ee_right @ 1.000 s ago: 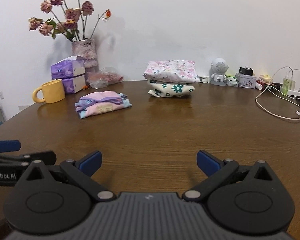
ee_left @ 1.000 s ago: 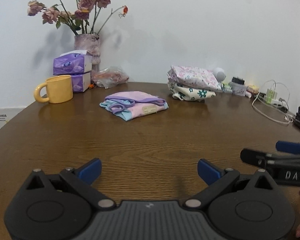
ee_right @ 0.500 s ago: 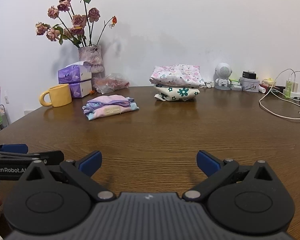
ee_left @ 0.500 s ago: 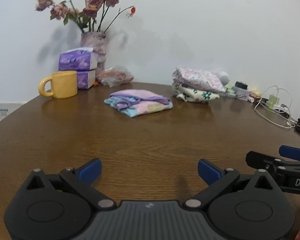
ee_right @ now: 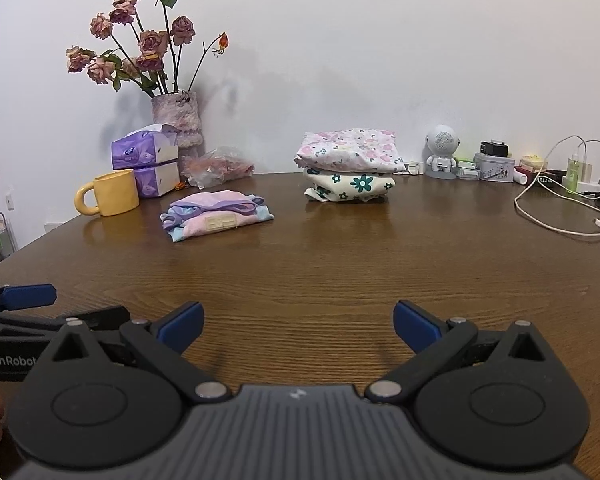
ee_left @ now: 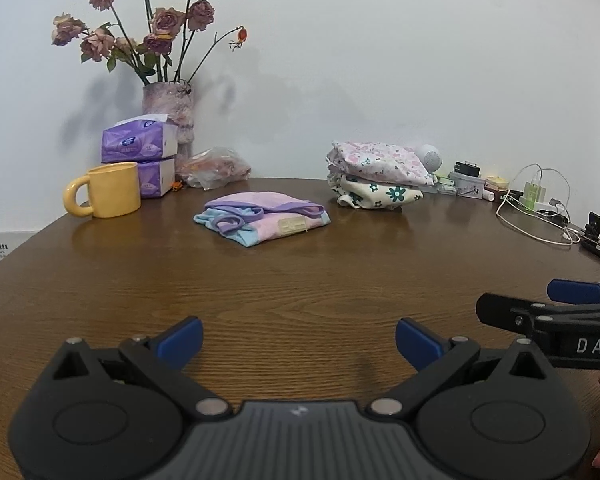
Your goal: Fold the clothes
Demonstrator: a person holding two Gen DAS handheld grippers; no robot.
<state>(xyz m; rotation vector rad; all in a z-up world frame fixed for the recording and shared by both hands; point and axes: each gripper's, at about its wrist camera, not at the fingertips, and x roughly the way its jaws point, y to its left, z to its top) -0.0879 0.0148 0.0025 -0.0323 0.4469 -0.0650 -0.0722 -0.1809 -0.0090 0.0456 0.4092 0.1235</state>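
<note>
both your tongs wide, empty: left gripper (ee_left: 298, 338), right gripper (ee_right: 296, 322). pink-purple folded garment (ee_left: 262, 218) sits at 11 o'clock from the right, 12 from the left, well apart, long axis left-right. left looks nearer. floral stack (ee_right: 350, 170) beyond.

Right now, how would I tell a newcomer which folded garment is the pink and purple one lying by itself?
Start at the vase of dried roses by the wall, then the yellow mug. Just right of the mug lies the pink and purple garment, alone, with a cream patch, unlike the stacked floral pair.
</note>
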